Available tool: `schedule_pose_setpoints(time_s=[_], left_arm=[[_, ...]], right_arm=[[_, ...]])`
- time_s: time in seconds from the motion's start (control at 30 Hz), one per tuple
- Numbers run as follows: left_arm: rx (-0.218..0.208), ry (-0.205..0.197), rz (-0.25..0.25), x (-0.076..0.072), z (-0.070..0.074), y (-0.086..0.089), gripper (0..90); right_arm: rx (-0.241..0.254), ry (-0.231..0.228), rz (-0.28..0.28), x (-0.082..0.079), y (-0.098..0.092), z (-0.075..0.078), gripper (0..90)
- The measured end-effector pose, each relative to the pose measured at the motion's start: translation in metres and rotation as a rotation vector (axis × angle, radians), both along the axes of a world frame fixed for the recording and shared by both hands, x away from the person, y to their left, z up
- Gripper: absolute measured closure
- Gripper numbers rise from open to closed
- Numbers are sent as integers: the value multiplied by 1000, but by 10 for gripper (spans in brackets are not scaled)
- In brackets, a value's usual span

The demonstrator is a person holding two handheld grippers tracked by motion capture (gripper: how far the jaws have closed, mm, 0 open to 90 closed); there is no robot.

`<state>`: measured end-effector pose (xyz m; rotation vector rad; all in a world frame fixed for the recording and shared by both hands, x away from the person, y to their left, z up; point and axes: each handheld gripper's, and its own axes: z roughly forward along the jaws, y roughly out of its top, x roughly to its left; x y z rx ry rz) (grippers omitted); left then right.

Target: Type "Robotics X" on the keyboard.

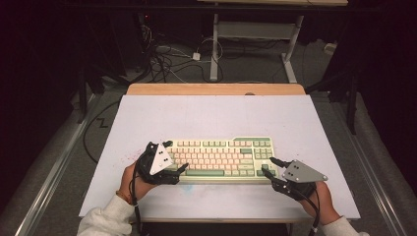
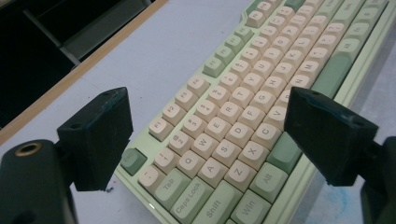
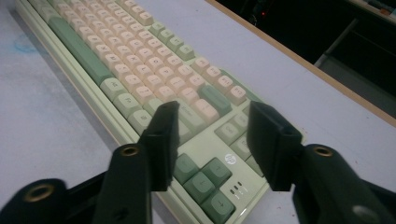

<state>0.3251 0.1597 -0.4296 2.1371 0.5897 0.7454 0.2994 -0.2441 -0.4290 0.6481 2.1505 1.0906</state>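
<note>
High view: fixed cam above the person's side, looks fwd and down over the whole bench (image 1: 147, 118), fairly far off; floor and cables lie beyond its far edge. Left gripper view: cam rides the left tool (image 2: 205, 135), v. close and low, aimed along its jaws across the keyboard (image 2: 243, 93) from its left end (Tab/Caps corner nearest). Right gripper view: cam on the right tool (image 3: 212, 140), equally close, aimed from the keyboard's right end over the arrow keys. All three share the keyboard (image 1: 223, 157); both tool cams also catch the bench's wooden far edge.
</note>
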Motion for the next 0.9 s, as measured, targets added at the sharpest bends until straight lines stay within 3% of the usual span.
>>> schedule_pose_setpoints(time_s=[0.13, 0.33, 0.9], left_arm=[[4, 3, 1, -3, -1, 2, 150], [9, 11, -6, -8, -4, 3, 151], [17, 20, -26, -17, -7, 1, 153]], right_arm=[[3, 7, 2, 1, -1, 1, 676], [13, 59, 14, 4, -3, 3, 852], [6, 72, 32, 4, -4, 4, 900]])
